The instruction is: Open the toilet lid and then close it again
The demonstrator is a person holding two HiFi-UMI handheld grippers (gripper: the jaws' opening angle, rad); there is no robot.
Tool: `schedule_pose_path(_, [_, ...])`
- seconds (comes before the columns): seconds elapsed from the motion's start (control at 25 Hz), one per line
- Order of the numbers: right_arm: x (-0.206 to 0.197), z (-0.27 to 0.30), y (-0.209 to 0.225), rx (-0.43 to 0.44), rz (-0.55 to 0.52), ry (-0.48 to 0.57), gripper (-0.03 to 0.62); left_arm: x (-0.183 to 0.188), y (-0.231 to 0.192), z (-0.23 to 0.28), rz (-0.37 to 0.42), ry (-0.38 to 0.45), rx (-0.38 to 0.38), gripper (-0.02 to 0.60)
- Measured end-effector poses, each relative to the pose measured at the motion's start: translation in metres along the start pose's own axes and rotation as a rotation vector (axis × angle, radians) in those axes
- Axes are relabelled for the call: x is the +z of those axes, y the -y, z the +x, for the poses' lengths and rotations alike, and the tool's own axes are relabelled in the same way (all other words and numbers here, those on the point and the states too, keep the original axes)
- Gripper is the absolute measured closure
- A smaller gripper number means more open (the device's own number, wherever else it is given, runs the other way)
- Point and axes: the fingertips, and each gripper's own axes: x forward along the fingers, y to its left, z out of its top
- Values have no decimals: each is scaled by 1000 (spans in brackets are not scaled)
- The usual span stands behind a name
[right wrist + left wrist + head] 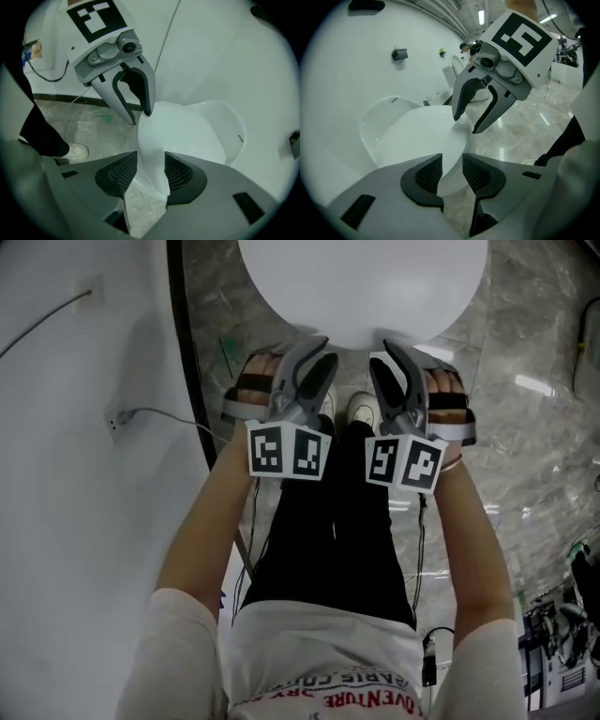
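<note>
Toilet lid: down flat on the bowl, at the top of the head view, just ahead of the person's shoes. Long axis runs straight away from the person toward the wall. The rounded front end points back at the person; the hinge end is out of frame in the head view.

Look: plain glossy white, smooth oval, no marks seen on top. In the left gripper view the lid sits inside a wider white rim, with the wall close behind it.

Left gripper: tips at the lid's front edge, left of centre. Jaws apart in its own view. The toilet's white front shows through the gap, and no pad is seen pressing on it.

Right gripper: tips at the front edge, right of centre, near the left one. Jaws apart, with the same white front showing in the gap and nothing clamped.

Both grippers angle downward side by side. Each shows in the other's view.

Floor: grey marble-look, shiny. A cable runs along the white wall on the left.
</note>
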Motion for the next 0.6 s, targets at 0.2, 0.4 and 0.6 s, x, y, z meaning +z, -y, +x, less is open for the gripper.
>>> schedule_pose_path(0.2, [0,14,-5,-72,-188,-15,457,-2,3,17,168,-28,55,414])
schedule_pose_path(0.4, [3,20,-10,-118,-283,-32,457,-7,4,23,206,-51,96,400])
schedule_pose_path(0.6, [2,18,-8,-135,-281,-34,456,-6,2,24,215,-47,135,400])
